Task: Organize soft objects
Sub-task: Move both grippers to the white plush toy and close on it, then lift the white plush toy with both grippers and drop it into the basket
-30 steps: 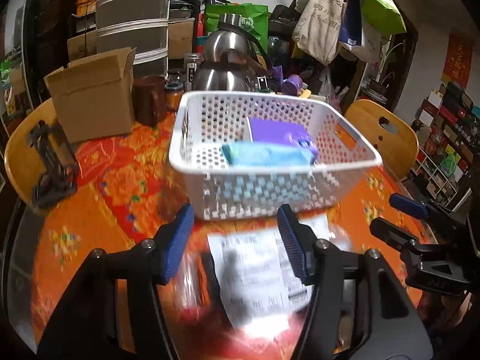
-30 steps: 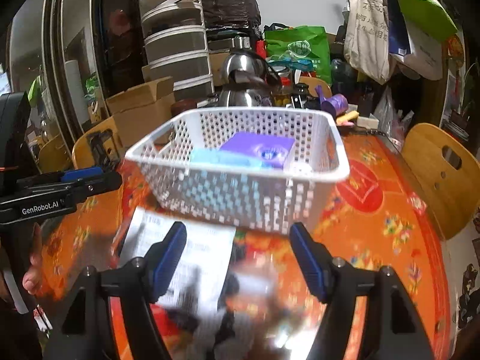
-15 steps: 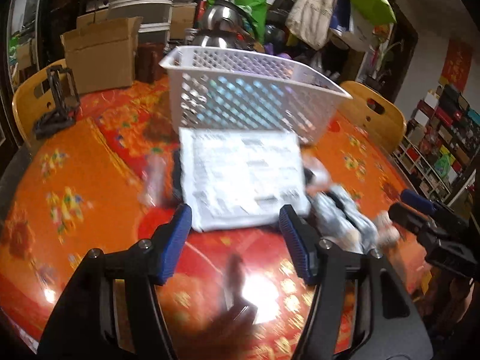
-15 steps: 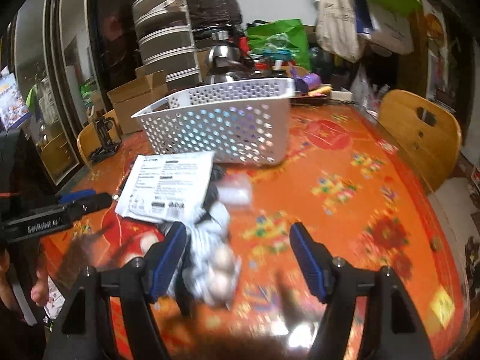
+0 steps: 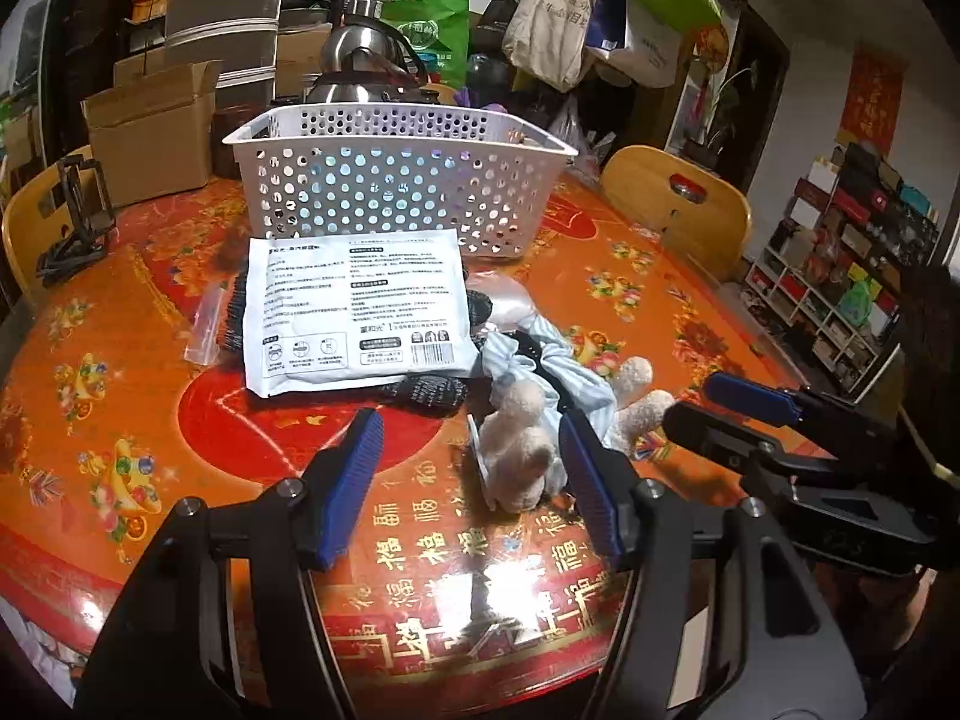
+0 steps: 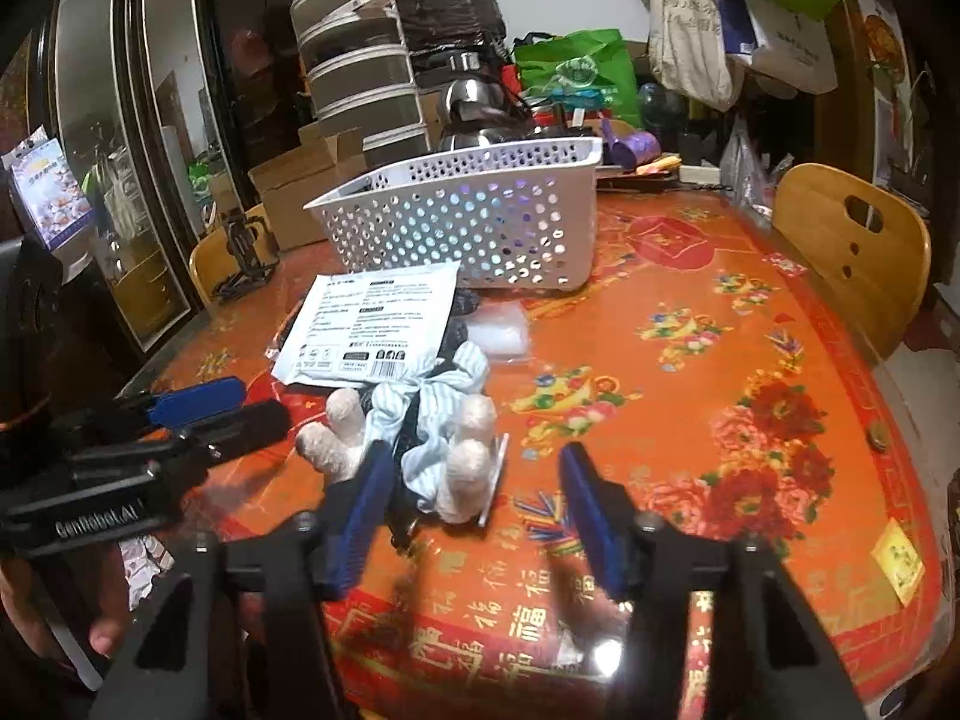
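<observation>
Though half-hidden, blue and purple packs (image 5: 384,180) inside white basket (image 5: 540,147).

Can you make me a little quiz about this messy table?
1. True or false: the white basket sits behind the white printed packet.
2. What lies nearest the left gripper? A) fluffy cream toy B) cardboard box C) steel kettle
3. Fill in: the striped blue cloth rests on the ____ tablecloth.

Key: 1 true. 2 A. 3 orange. Both the left gripper and the right gripper stand open, gripping nothing; the right gripper's fingers have just been closing, with the toy's end between them.
</observation>
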The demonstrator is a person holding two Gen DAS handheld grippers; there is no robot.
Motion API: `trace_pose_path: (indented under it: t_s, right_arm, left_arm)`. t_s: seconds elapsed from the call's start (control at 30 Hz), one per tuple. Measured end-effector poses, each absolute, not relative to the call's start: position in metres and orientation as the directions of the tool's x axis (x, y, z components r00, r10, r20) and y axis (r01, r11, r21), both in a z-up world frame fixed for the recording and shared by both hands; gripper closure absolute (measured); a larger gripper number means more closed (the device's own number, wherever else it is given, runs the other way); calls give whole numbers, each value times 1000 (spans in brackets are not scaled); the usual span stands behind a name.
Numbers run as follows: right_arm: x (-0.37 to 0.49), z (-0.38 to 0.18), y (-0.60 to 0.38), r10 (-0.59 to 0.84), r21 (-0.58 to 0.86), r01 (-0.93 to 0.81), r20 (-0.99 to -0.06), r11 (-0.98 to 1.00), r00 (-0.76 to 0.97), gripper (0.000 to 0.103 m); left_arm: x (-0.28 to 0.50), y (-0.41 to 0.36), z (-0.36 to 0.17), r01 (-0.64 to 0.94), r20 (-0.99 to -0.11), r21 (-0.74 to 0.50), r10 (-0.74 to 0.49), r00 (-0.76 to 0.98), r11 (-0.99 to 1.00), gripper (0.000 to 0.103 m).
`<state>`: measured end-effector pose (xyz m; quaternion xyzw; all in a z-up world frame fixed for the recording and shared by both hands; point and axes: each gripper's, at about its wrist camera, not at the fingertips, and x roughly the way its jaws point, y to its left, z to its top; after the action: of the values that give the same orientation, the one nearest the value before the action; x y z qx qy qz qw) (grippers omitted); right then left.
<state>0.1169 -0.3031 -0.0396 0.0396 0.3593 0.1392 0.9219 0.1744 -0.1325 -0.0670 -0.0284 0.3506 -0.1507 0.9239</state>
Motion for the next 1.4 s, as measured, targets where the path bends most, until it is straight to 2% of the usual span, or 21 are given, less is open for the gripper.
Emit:
trace_pose_path:
  t_s: [0.13, 0.23, 0.3, 0.33, 0.4, 0.53, 0.8, 1.4]
  right_arm:
    - [121, -46, -299, 296, 179, -239, -665, 954, 686, 61]
    - [124, -50, -296, 301, 182, -243, -672, 953, 677, 67]
    - [125, -51, -295, 301, 182, -244, -675, 953, 674, 74]
    - [125, -51, -295, 304, 184, -246, -674, 952, 674, 76]
    - [125, -52, -293, 305, 181, -250, -676, 951, 671, 82]
    - [126, -54, -291, 302, 177, -251, -680, 952, 668, 90]
    - [124, -53, -290, 288, 161, -246, -681, 956, 673, 93]
    - [114, -16, -281, 290, 137, -262, -617, 955, 731, 93]
  left_arm:
    - [183, -139, -78, 263, -666, -165, -304, 681, 951, 45]
    - [186, -141, -84, 265, -674, -160, -302, 675, 951, 51]
    - [188, -140, -86, 271, -669, -167, -311, 675, 948, 65]
    - [188, -141, -86, 276, -668, -163, -312, 676, 947, 67]
    - [189, -143, -87, 290, -668, -161, -320, 672, 943, 79]
    - [187, -144, -87, 312, -660, -157, -334, 673, 937, 90]
    - [180, -146, -83, 354, -634, -156, -368, 680, 922, 94]
    - [172, -123, -51, 393, -548, -212, -442, 710, 895, 94]
